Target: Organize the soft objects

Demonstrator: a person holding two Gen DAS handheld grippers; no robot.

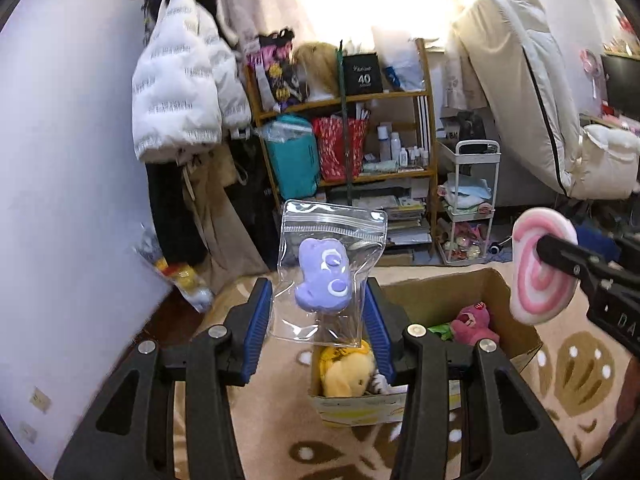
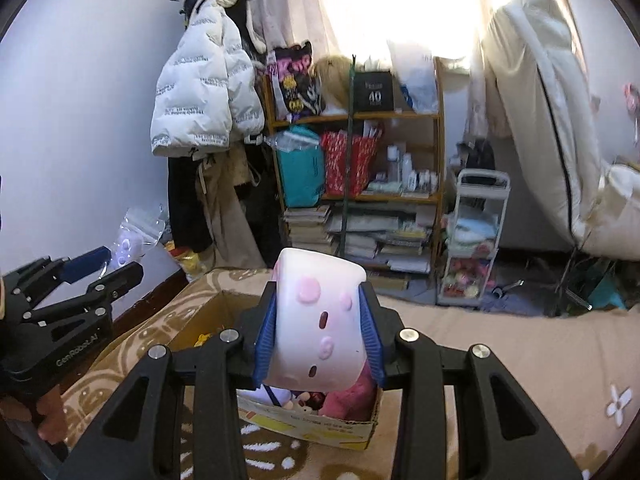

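Between the blue pads of the left gripper (image 1: 318,308) hangs a clear zip-top plastic bag (image 1: 326,264) with a lilac squishy bear toy (image 1: 325,280) sealed inside; the jaws are clamped on the bag's lower sides. Below and just beyond those fingers sits an open brown cardboard box (image 1: 440,296) on a beige patterned rug (image 1: 576,364). To that gripper's right, the right gripper (image 2: 320,332) pinches a squashy white-and-pink swirl roll toy (image 2: 320,320) by its sides, held above the same box.

Judging from this, the step in hand is the carry: both toys are lifted and neither is in the box yet. The next move likely calls for bringing each gripper over the box opening, lowering it, then parting the jaws so the toy drops among the others. The bag is slippery and limp, so it may slide or snag on the box edge.

Counted: two grippers, two held toys, one bag, one box. Inside the box, below the left gripper, three plush pieces show clearly: one yellow plush (image 1: 348,372), one dark pink plush bear (image 1: 474,322), one green scrap (image 1: 442,330); more may lie hidden.
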